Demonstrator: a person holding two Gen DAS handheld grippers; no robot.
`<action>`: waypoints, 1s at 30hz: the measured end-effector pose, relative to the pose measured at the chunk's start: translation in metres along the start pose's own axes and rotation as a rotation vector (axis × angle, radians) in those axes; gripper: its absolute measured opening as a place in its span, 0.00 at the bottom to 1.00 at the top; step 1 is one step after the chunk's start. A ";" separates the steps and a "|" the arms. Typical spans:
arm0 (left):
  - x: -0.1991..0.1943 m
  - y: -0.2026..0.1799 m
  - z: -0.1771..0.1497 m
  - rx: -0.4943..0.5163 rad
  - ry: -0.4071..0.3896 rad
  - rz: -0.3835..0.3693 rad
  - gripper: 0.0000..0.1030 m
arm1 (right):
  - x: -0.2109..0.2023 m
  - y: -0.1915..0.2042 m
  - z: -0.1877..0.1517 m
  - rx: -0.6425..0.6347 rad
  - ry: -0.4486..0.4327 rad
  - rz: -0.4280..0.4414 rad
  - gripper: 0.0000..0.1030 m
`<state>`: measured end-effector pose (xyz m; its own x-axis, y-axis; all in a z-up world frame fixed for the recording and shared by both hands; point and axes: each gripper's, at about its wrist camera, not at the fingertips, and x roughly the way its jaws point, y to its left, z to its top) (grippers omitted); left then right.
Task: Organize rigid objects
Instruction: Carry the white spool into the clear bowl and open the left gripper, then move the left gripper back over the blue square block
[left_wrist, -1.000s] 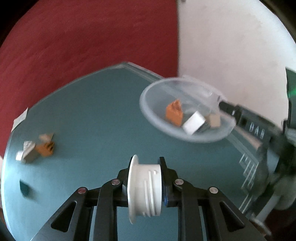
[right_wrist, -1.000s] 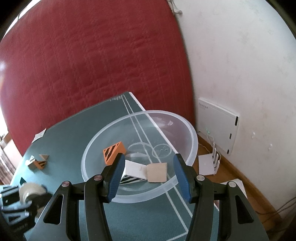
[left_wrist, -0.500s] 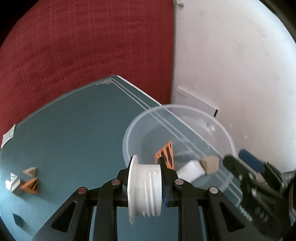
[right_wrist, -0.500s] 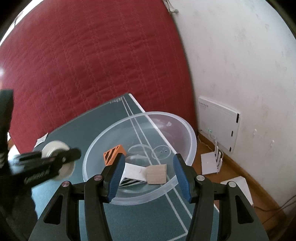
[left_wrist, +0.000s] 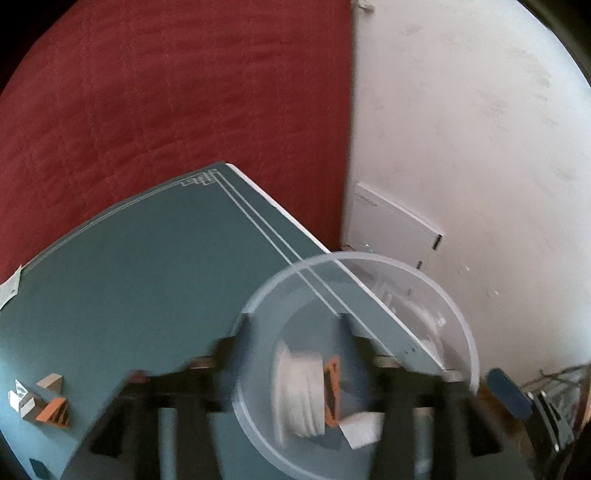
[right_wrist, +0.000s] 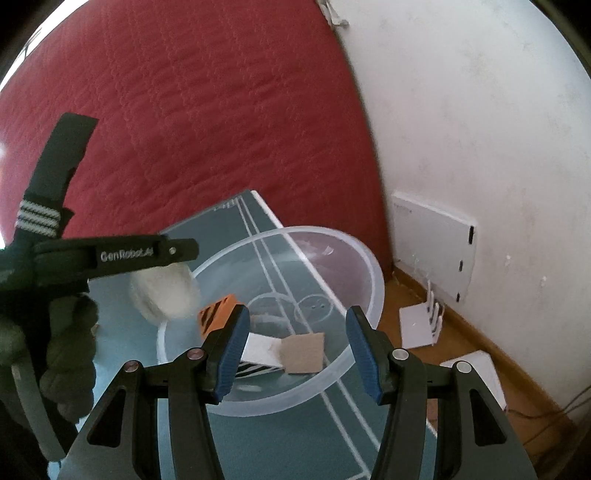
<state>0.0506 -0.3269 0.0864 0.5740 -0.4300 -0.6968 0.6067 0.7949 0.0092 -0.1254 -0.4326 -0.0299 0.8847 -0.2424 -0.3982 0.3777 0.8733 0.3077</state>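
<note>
A clear plastic bowl (left_wrist: 458, 317) (right_wrist: 369, 266) stands on the teal table (left_wrist: 147, 288), near its right edge. In it lie an orange striped block (left_wrist: 332, 391) (right_wrist: 218, 310), a white striped block (left_wrist: 364, 424) (right_wrist: 258, 350) and a tan block (right_wrist: 303, 350). My left gripper (left_wrist: 293, 325) hangs over the bowl's left side with its jaws opening. The white spool (left_wrist: 299, 391) (right_wrist: 166, 291) is blurred and loose between them, with a gap on each side. My right gripper (right_wrist: 299, 332) stays open over the bowl's near rim, holding nothing.
Several small wooden blocks (left_wrist: 44, 402) lie at the table's left. A red quilted cloth (right_wrist: 203, 110) hangs behind the table. A white box (right_wrist: 432, 247) is mounted low on the white wall, with white parts (right_wrist: 421, 321) on the floor. A person's gloved hand (right_wrist: 55, 339) holds the left gripper.
My left gripper carried the spool rightward from the open table to above the bowl, then its jaws parted and let the spool go. The right gripper kept still.
</note>
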 end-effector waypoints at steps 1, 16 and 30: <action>0.001 0.003 0.000 -0.005 -0.011 0.018 0.69 | 0.000 0.000 -0.001 -0.008 -0.010 -0.013 0.54; -0.024 0.052 -0.022 -0.074 -0.022 0.143 0.96 | -0.005 0.012 -0.002 -0.081 -0.064 -0.093 0.54; -0.055 0.089 -0.057 -0.108 -0.050 0.241 0.98 | -0.015 0.040 -0.006 -0.178 -0.090 -0.175 0.58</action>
<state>0.0417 -0.2080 0.0844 0.7228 -0.2418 -0.6473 0.3889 0.9167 0.0918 -0.1250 -0.3911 -0.0170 0.8338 -0.4261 -0.3509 0.4804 0.8733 0.0812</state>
